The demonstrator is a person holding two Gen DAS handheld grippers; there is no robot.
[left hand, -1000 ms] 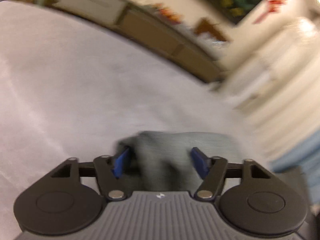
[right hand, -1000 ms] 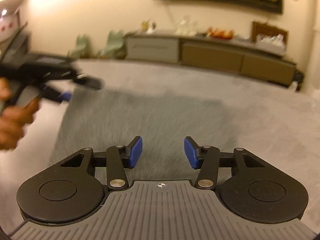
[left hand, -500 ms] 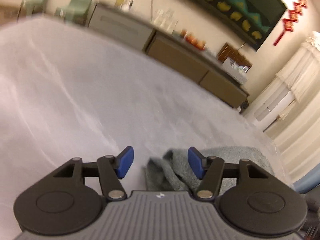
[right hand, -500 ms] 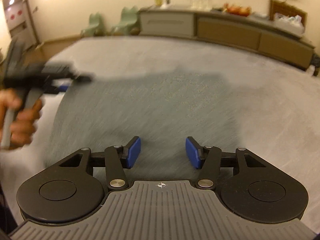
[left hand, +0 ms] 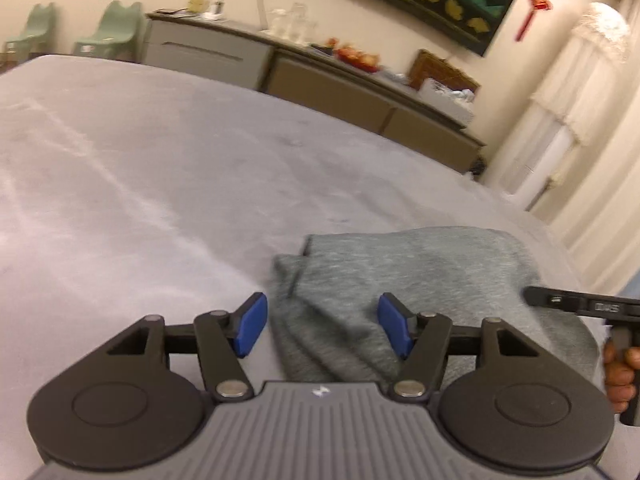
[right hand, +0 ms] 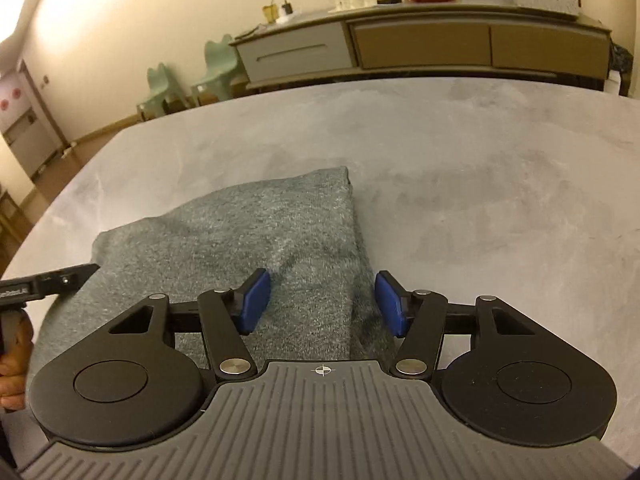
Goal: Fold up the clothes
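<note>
A grey knitted garment [left hand: 420, 280] lies folded into a thick bundle on the grey bed surface [left hand: 160, 168]. It also shows in the right wrist view [right hand: 248, 248]. My left gripper [left hand: 322, 330] is open and empty, low over the garment's left edge. My right gripper [right hand: 322, 304] is open and empty, over the garment's right fold edge. The right gripper's tip [left hand: 580, 304] shows at the right edge of the left wrist view, and the left gripper's tip [right hand: 48, 284] at the left edge of the right wrist view.
A long sideboard [right hand: 420, 44] with glassware and a fruit bowl stands beyond the bed's far edge. Two green chairs [right hand: 188, 80] stand to its left. White curtains [left hand: 580, 120] hang on the right.
The left gripper has let go of the garment and drawn back left. The garment, spread wide before, now lies as a narrower folded bundle. The right gripper has dropped closer to it.
</note>
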